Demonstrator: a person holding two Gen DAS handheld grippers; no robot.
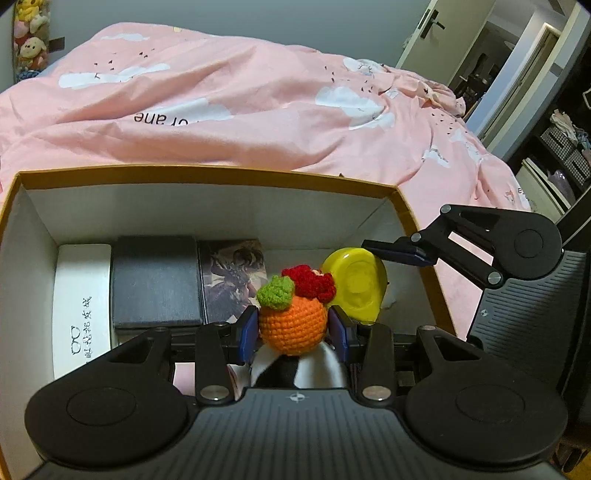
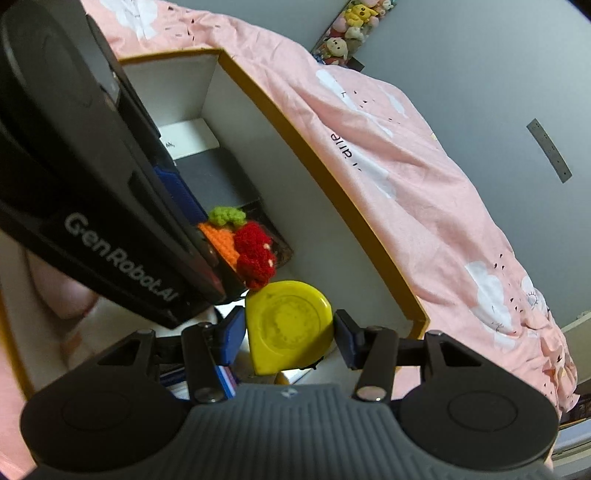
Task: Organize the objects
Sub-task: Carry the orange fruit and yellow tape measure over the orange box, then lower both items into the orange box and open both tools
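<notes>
My left gripper [image 1: 293, 328] is shut on a crocheted orange toy [image 1: 293, 321] with a green leaf and a red flower. It holds the toy inside an open box with an orange rim [image 1: 221, 171] and white walls. My right gripper [image 2: 290, 332] is shut on a yellow rounded plastic object [image 2: 291, 325], over the box's right end, just behind the toy. In the left wrist view the yellow object [image 1: 354, 282] shows with one right finger [image 1: 399, 254] on its edge. In the right wrist view the toy [image 2: 236, 236] sits against a blue pad [image 2: 181, 192] of the left gripper.
On the box floor lie a white glasses case [image 1: 81, 295], a dark grey box [image 1: 155, 280] and a picture-printed box [image 1: 232, 277], side by side. The box rests on a pink duvet [image 1: 258, 103]. Plush toys [image 1: 31, 40] hang at the far left. A door [image 1: 432, 26] and shelves [image 1: 561, 147] stand at the right.
</notes>
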